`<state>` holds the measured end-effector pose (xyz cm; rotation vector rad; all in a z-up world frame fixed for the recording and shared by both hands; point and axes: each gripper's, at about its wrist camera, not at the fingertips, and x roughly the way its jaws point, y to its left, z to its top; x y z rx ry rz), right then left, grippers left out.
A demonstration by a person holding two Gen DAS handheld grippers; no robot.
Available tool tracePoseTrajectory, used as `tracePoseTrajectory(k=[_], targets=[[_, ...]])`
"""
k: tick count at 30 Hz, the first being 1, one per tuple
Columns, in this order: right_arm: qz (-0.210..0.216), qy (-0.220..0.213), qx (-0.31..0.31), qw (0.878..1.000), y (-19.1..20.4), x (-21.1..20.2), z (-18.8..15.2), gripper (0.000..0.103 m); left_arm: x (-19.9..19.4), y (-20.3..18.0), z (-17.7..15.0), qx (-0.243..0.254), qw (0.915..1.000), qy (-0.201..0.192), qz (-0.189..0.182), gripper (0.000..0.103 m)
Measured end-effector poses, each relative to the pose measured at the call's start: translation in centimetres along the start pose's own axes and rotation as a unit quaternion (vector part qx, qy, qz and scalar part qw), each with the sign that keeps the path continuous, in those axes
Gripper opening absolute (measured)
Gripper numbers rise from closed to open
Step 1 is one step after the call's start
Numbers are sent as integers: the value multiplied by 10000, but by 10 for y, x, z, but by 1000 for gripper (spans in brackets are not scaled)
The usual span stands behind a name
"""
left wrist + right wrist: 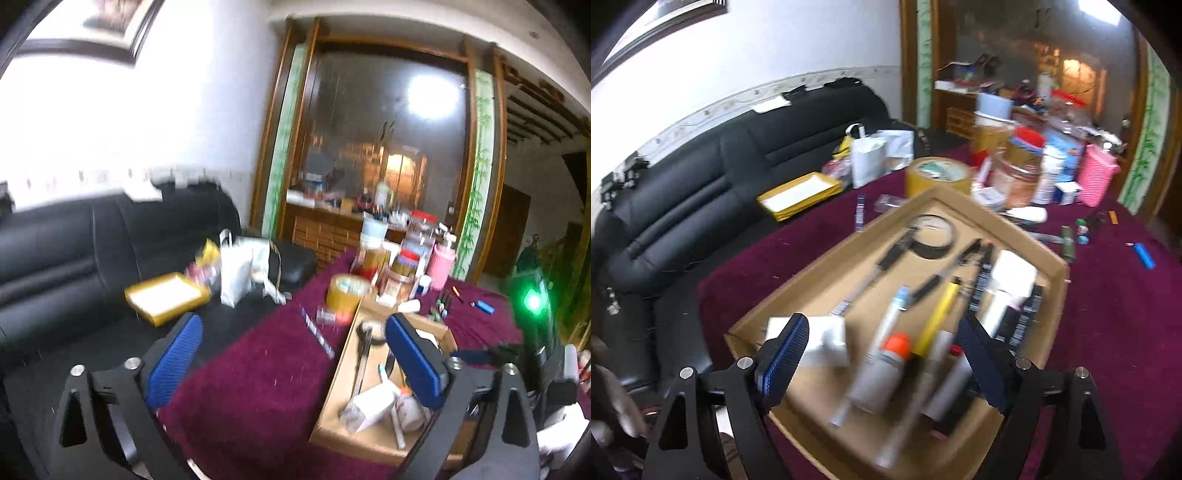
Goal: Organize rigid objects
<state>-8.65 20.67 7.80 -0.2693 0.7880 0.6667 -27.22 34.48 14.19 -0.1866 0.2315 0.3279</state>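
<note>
A shallow cardboard tray (1049, 269) sits on the maroon table cloth (1115, 332) and holds several pens, a yellow marker (938, 314), a grey tube with an orange cap (886, 365), a black tape roll (934, 234) and white boxes. My right gripper (882, 354) is open and empty, hovering over the tray's near end. My left gripper (295, 354) is open and empty, above the cloth at the tray's (340, 373) left edge. A dark pen (317, 332) lies on the cloth left of the tray. Both views are blurred.
A brown tape roll (938, 177), jars, a pink bottle (1097, 177) and boxes crowd the table's far end. A blue lighter (1143, 254) and small items lie on the cloth to the right. A black sofa (701, 192) with bags and a yellow envelope (801, 195) stands left.
</note>
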Motion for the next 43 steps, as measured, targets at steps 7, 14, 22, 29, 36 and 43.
tracePoseTrajectory(k=[7, 14, 22, 29, 36, 43], targets=[[-441, -198, 140, 9987, -29, -24, -26, 87, -8, -33, 15, -318, 9986, 95, -408, 103], [-692, -481, 556, 9949, -67, -53, -55, 90, -14, -66, 16, -159, 9997, 104, -125, 103], [-890, -685, 911, 9895, -101, -72, -80, 90, 2, -89, 9, -232, 9977, 634, -70, 103], [-994, -704, 993, 9876, -113, -77, -92, 91, 22, -117, -14, 38, 9930, 1179, -41, 103], [-997, -690, 913, 9884, -108, -76, -93, 91, 36, -118, -37, 75, 9871, 1594, 123, 103], [-1096, -694, 575, 9899, -88, -74, -89, 92, 45, -107, -44, 81, 9832, 1773, 419, 103]])
